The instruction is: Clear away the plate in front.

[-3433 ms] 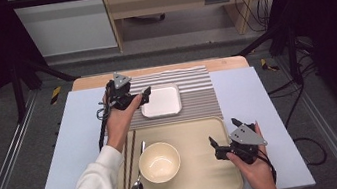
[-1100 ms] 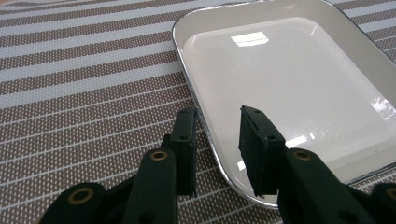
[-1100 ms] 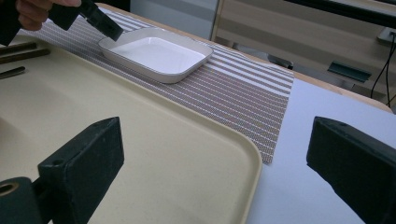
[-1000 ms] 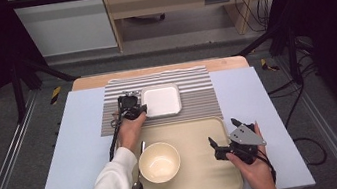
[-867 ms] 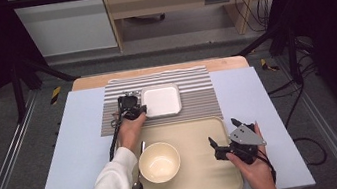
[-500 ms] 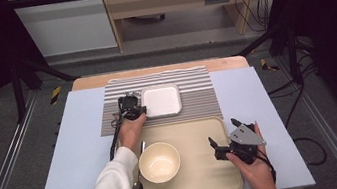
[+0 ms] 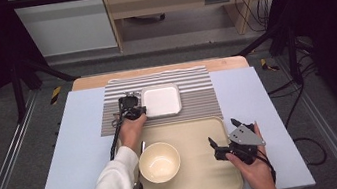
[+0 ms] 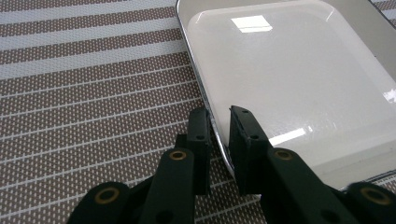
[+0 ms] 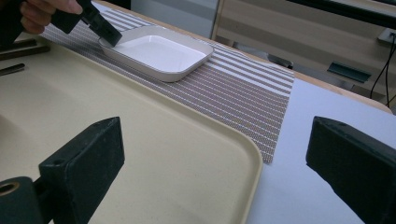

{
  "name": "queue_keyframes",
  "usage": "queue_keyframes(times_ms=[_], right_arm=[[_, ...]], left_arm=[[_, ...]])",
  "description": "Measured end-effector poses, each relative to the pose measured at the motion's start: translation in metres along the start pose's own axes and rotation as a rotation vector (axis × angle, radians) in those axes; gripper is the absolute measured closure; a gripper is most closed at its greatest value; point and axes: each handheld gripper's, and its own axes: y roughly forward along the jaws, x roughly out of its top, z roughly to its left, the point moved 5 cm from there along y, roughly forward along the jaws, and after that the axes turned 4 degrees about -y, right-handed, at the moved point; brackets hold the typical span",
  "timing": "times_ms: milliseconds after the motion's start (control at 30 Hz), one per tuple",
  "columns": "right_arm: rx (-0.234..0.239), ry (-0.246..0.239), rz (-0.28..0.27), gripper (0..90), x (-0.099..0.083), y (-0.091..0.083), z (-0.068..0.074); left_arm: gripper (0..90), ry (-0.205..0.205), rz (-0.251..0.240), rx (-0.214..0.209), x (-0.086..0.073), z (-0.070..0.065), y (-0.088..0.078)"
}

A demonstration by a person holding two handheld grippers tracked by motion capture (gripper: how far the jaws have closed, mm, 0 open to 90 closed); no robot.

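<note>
High view: a white square dish (image 7: 161, 100) rests on a striped placemat (image 7: 197, 97) at the far middle of the tabletop (image 7: 77, 138). The left gripper (image 7: 139, 110) meets the dish at its left near corner. Left gripper view: the two black jaws straddle the dish rim, one outside over the placemat and one inside over the white floor of the dish; they have just been closing, with the rim between them. A narrow gap remains visible on at least one side of the rim, so a firm clamp cannot be confirmed. Nearer the person lies a beige tray (image 7: 198, 135) carrying a cream bowl (image 7: 159, 161), with a spoon (image 7: 137, 187) beside the bowl at the tray's left edge. The right gripper (image 7: 220, 148) hovers above the right part of the tray. Right gripper view: its jaws stand wide apart and hold nothing, with the tray's corner and the placemat between them farther off.
</note>
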Motion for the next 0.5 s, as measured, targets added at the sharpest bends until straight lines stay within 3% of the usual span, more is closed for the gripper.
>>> queue_keyframes(times_ms=[267, 500], right_arm=[[0.003, 0.0, 0.003, 4.4, -0.0003, 0.0001, 0.0002], [0.003, 0.0, 0.003, 4.4, -0.0004, 0.0002, 0.0001]], left_arm=[[80.2, -0.019, 0.008, 0.007, 0.0011, -0.0011, 0.0004], [82.2, -0.073, 0.001, -0.008, 0.002, 0.001, 0.0017]])
